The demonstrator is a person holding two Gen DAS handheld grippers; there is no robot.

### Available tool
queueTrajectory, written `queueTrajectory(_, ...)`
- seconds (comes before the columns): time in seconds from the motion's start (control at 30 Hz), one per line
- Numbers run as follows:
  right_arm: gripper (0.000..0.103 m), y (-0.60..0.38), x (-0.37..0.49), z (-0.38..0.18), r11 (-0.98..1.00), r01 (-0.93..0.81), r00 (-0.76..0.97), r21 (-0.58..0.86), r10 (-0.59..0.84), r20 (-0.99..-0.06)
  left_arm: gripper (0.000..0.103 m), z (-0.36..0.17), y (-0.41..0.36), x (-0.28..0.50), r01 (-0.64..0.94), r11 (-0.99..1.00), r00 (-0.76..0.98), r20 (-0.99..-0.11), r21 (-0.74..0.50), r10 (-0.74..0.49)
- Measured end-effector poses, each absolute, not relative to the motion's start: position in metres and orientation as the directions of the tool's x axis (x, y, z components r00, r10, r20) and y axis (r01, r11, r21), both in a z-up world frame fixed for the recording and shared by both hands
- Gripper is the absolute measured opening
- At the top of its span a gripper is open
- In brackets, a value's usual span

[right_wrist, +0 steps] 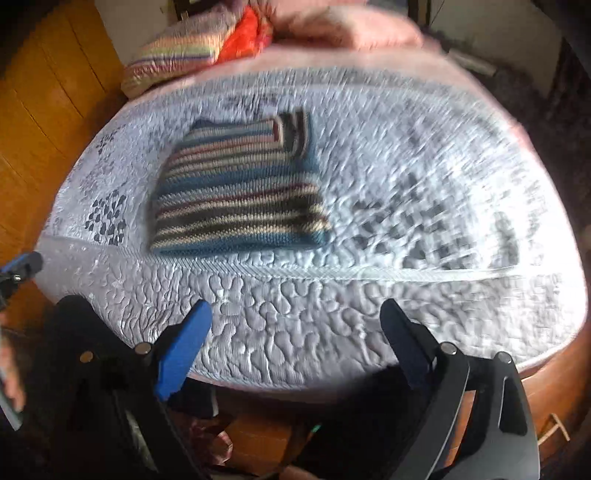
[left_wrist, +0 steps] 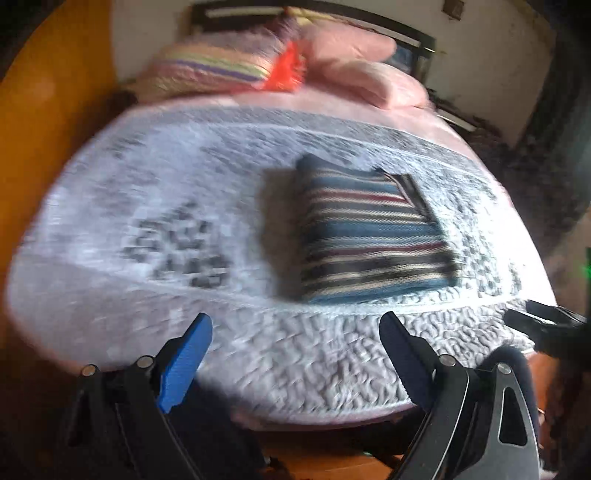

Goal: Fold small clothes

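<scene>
Both grippers spread and empty above the near edge of a quilted bed, a folded striped knit lying ahead.

The left gripper (left_wrist: 295, 332) has its 2 fingers wide apart, ribbed blue pads (left_wrist: 183, 363) on black metal arms, gripping nothing; the right gripper (right_wrist: 295, 321) stands the same way, parted and bare. Under both lies a pale grey quilted bedspread (right_wrist: 280, 314), stitched in puffy pebble shapes with dark leaf prints. The striped sweater (right_wrist: 240, 192) rests flat on it beyond the fingertips, folded into a rough rectangle, a coarse knit with bands of blue, cream, black and dark red. At the far end are a pink pillow (left_wrist: 354, 66), a rainbow-striped cushion (right_wrist: 177, 55) and an orange-red cloth (right_wrist: 245, 33). Orange wooden flooring (right_wrist: 40, 122) runs along the left side.
</scene>
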State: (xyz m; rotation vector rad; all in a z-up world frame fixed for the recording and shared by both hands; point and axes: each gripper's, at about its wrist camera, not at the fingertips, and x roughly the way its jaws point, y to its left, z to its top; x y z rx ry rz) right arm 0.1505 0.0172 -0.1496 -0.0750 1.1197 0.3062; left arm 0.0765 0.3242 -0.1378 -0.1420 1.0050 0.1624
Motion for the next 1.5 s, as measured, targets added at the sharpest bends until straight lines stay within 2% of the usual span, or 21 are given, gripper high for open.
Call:
queueTrajectory(0.1, 0.1, 0.017, 0.119, -0.11, 0.968, -0.243, 0.517, 0.065, 0.186, -0.835, 0.092, -0.113, 0.313, 0.051, -0.153, 0.987, 0.539, -0.841, -0.05, 0.042)
queueTrajectory(0.17, 0.1, 0.017, 0.111, -0.086, 0.966, -0.246, 0.541, 0.074, 0.2, -0.817, 0.092, -0.101, 0.308, 0.041, -0.129, 0.989, 0.501, -0.866, -0.07, 0.004)
queueTrajectory(0.3, 0.1, 0.019, 0.086, -0.036, 0.954, -0.286, 0.589, 0.084, 0.244, -0.77, 0.092, -0.051, 0.284, 0.01, -0.089, 0.996, 0.579, -0.813, -0.002, 0.051)
queueTrajectory(0.47, 0.1, 0.021, 0.061, 0.012, 0.956, -0.295, 0.638, 0.002, 0.199, -0.744, 0.092, -0.006, 0.268, -0.009, -0.096, 0.995, 0.637, -0.769, -0.007, 0.056)
queueTrajectory(0.57, 0.1, 0.023, 0.049, 0.021, 0.957, -0.29, 0.649, -0.022, 0.179, -0.739, 0.092, 0.01, 0.261, -0.014, -0.124, 0.992, 0.657, -0.746, 0.032, 0.107)
queueTrajectory(0.93, 0.1, 0.031, 0.039, 0.022, 0.962, -0.273, 0.65, -0.029, 0.162, -0.743, 0.092, -0.011, 0.251, -0.01, -0.097, 0.995, 0.613, -0.788, -0.009, 0.053)
queueTrajectory(1.5, 0.1, 0.034, 0.045, 0.02, 0.963, -0.269, 0.648, -0.017, 0.168, -0.743, 0.092, -0.011, 0.257, -0.01, -0.095, 0.995, 0.619, -0.784, -0.026, 0.039)
